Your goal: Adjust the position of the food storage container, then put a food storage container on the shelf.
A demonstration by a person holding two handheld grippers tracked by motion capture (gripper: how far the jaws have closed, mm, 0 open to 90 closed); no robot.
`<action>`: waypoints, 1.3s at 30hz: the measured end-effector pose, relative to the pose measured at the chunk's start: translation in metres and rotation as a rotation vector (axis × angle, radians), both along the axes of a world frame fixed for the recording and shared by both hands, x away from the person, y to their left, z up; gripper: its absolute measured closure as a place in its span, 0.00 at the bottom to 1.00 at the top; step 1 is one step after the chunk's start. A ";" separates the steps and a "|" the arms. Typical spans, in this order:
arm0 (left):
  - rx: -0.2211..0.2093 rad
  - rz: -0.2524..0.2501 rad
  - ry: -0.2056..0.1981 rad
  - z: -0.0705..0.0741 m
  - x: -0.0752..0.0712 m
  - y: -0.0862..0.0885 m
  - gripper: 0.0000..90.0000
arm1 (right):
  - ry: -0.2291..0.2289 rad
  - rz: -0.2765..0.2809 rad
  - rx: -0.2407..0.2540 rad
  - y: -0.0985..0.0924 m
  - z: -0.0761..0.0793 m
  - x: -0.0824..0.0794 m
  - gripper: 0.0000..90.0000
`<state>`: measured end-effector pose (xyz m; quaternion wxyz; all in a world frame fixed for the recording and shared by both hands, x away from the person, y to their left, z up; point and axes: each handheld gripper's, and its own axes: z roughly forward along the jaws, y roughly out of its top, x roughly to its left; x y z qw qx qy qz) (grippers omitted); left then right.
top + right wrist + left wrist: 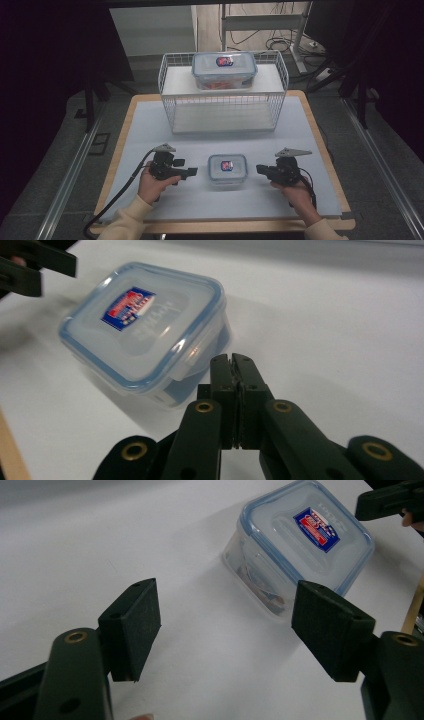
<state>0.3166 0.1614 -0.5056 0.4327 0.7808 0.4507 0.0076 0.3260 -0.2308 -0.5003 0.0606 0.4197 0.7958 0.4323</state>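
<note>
A small clear food box with a blue-rimmed lid and a red-blue label (227, 168) (300, 545) (145, 325) sits on the white table top between my two grippers. My left gripper (192, 172) (227, 625) is just left of the box, jaws open and empty, pointing at it. My right gripper (260, 169) (232, 362) is just right of the box with its jaws pressed together and nothing between them, the tips close to the box's side latch. A larger box of the same kind (225, 69) stands on top of the wire shelf.
A white wire shelf basket (170, 107) stands at the back middle of the table, its lower level bare. The white mat ends at a wooden table edge (320, 140) on each side. A person's hands and cream sleeves come in from the bottom.
</note>
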 end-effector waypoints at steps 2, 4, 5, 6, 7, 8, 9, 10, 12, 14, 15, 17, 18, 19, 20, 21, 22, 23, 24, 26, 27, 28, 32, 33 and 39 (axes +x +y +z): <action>0.004 0.007 -0.001 0.000 -0.001 -0.001 0.28 | 0.008 0.018 0.021 -0.002 0.001 0.000 0.93; 0.005 0.018 -0.001 0.000 -0.002 -0.001 0.26 | 0.033 0.073 0.060 -0.001 0.002 0.002 0.75; -0.003 0.022 0.004 0.001 -0.003 -0.001 0.26 | 0.033 0.073 0.060 -0.001 0.002 0.002 0.75; -0.016 0.025 0.007 0.002 -0.004 -0.001 0.26 | 0.033 0.078 0.075 -0.001 0.002 0.003 0.69; -0.029 0.027 0.010 0.003 -0.005 -0.002 0.26 | 0.042 0.086 0.100 -0.001 0.003 0.004 0.62; -0.040 0.031 0.011 0.004 -0.006 -0.002 0.25 | 0.063 0.091 0.123 0.000 0.003 0.006 0.56; -0.046 0.032 0.010 0.004 -0.006 -0.002 0.25 | 0.074 0.094 0.134 0.001 0.004 0.008 0.54; -0.054 0.033 0.014 0.004 -0.006 -0.003 0.25 | 0.075 0.097 0.141 0.002 0.005 0.009 0.51; -0.064 0.039 0.024 0.003 -0.004 -0.003 0.24 | 0.091 0.114 0.146 0.004 0.006 0.012 0.45; -0.068 0.036 0.033 0.001 -0.002 -0.004 0.24 | 0.106 0.118 0.152 0.005 0.006 0.012 0.42; -0.076 0.032 0.043 0.000 -0.001 -0.004 0.24 | 0.113 0.117 0.154 0.005 0.006 0.012 0.40; -0.095 0.031 0.054 -0.001 0.000 -0.006 0.23 | 0.121 0.117 0.155 0.006 0.005 0.013 0.40; -0.107 0.030 0.058 -0.001 0.001 -0.006 0.23 | 0.127 0.120 0.159 0.007 0.005 0.012 0.39; -0.118 0.028 0.066 -0.001 0.002 -0.007 0.24 | 0.132 0.125 0.162 0.007 0.005 0.013 0.39; -0.110 0.026 0.066 -0.001 0.004 -0.009 0.23 | 0.137 0.126 0.165 0.008 0.005 0.013 0.38; -0.100 0.023 0.062 -0.001 0.004 -0.011 0.23 | 0.142 0.124 0.166 0.009 0.005 0.014 0.37; -0.099 0.013 0.063 -0.001 0.006 -0.015 0.23 | 0.146 0.124 0.167 0.010 0.004 0.015 0.37; -0.103 0.003 0.068 -0.002 0.007 -0.018 0.23 | 0.154 0.120 0.169 0.011 0.004 0.016 0.36; -0.106 -0.003 0.076 -0.003 0.009 -0.022 0.23 | 0.155 0.112 0.167 0.012 0.003 0.018 0.36; -0.121 -0.016 0.100 -0.006 0.014 -0.028 0.23 | 0.175 0.100 0.172 0.015 0.001 0.023 0.36; -0.129 -0.021 0.107 -0.007 0.015 -0.030 0.23 | 0.185 0.097 0.175 0.016 -0.001 0.027 0.35; -0.132 -0.024 0.118 -0.008 0.017 -0.032 0.23 | 0.202 0.091 0.178 0.018 -0.003 0.030 0.35; -0.188 -0.037 0.162 -0.011 0.021 -0.038 0.24 | 0.246 0.093 0.173 0.022 -0.012 0.038 0.35; -0.187 -0.037 0.161 -0.011 0.022 -0.039 0.24 | 0.254 0.095 0.171 0.024 -0.014 0.039 0.35; -0.207 -0.061 0.199 -0.017 0.024 -0.045 0.25 | 0.293 0.104 0.192 0.030 -0.018 0.042 0.35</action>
